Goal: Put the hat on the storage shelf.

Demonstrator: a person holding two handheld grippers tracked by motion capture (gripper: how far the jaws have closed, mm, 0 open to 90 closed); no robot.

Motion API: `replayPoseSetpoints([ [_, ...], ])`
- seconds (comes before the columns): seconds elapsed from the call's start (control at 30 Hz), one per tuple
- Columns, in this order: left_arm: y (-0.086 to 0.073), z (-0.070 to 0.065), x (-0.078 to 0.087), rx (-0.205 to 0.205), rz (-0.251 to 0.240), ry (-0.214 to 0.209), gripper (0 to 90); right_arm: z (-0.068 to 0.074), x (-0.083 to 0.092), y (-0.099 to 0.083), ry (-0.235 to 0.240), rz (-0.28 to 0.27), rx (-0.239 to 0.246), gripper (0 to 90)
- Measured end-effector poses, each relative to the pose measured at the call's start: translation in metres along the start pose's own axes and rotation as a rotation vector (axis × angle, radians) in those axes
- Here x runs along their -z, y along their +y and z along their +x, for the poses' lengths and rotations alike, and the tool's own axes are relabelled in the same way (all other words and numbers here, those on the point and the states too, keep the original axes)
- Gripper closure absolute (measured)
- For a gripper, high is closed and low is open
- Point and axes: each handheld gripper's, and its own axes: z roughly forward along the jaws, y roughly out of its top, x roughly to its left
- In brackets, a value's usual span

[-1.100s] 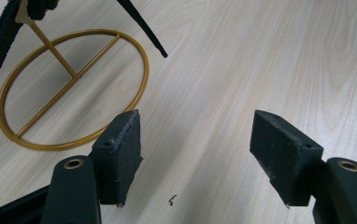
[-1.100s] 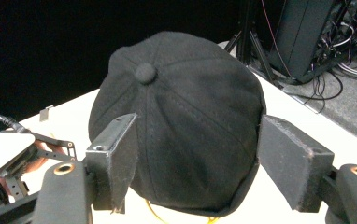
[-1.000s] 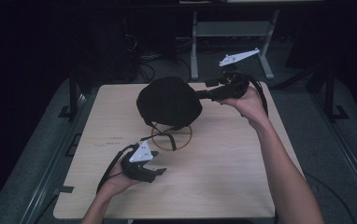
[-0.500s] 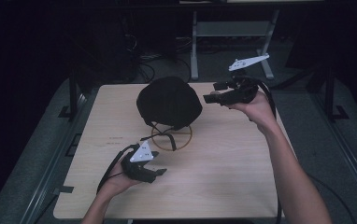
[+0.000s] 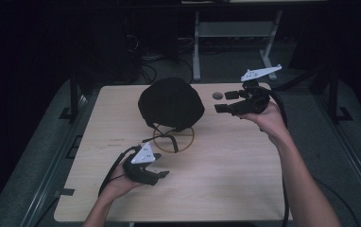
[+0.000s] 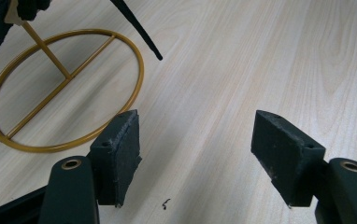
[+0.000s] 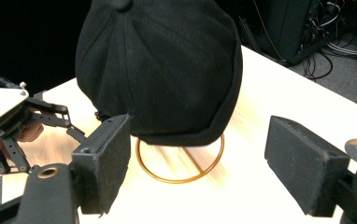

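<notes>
The black fabric cap (image 5: 171,103) sits on a gold wire ring stand (image 5: 174,138) at the table's far centre. The right gripper (image 5: 227,102), just right of it, has been opening, jaws empty. The left gripper (image 5: 161,176), near-left, is open and empty.

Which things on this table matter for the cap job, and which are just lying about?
In play: black cap, gold wire stand under it, right gripper open beside the cap, left gripper open.
Lying about: small grey disc, floor cables.
</notes>
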Motion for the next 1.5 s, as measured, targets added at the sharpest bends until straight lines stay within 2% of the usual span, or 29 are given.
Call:
replayPoseSetpoints([
  [0.5, 0.000, 0.000, 0.000, 0.020, 0.002, -0.001, 31.2, -0.004, 0.008, -0.034, 0.012, -0.001, -0.040, 20.8],
  [0.97, 0.000, 0.000, -0.002, 0.036, 0.006, 0.007, 27.4, -0.008, 0.014, -0.062, -0.006, 0.021, -0.070, 18.8],
  [1.5, 0.000, -0.001, -0.003, 0.040, 0.007, 0.010, 25.9, -0.009, 0.018, -0.096, 0.000, 0.026, -0.105, 17.6],
])
